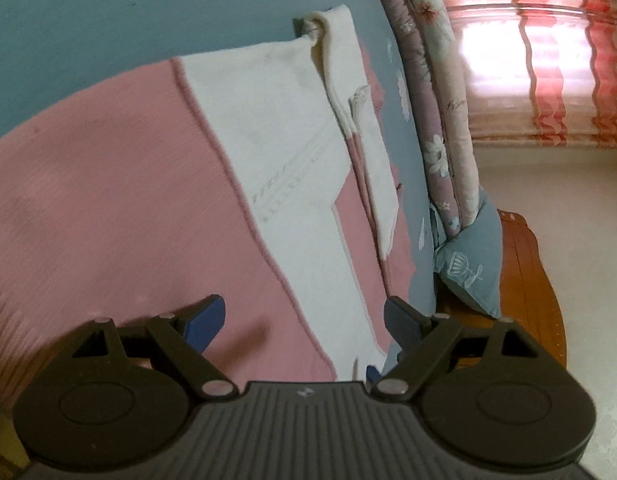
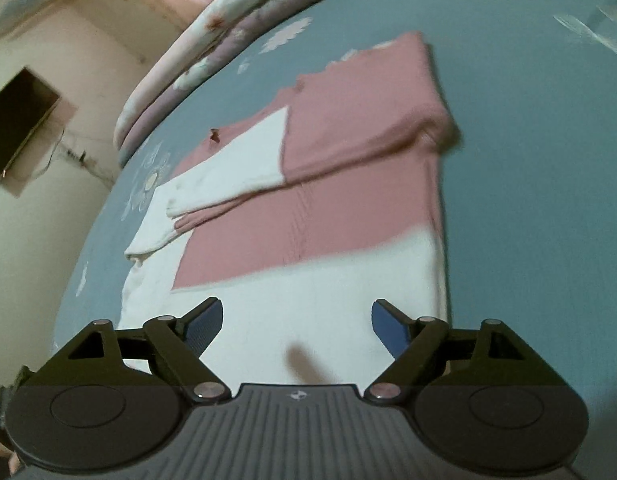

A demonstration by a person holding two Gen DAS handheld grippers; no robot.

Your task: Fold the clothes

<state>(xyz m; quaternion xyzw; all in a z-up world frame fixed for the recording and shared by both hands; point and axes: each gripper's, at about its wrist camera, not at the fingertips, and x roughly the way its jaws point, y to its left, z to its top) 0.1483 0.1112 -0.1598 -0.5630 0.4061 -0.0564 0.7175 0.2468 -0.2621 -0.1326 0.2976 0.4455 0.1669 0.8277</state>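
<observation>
Right tool (image 2: 296, 324), jaws spread and empty, hovers over sweater's (image 2: 348, 184) white hem, garment's long axis running away from it; left tool (image 1: 304, 320), likewise released, sits beside on bed (image 2: 528, 140).

A home bedroom: bed (image 2: 528, 160), floral quilt (image 1: 436, 120), curtains (image 1: 548, 60), wall television (image 2: 20, 124).

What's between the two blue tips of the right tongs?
Only the sweater's white part lies under that gap, nothing pinched. The right tongs stand open above it, as the right wrist view shows.
</observation>
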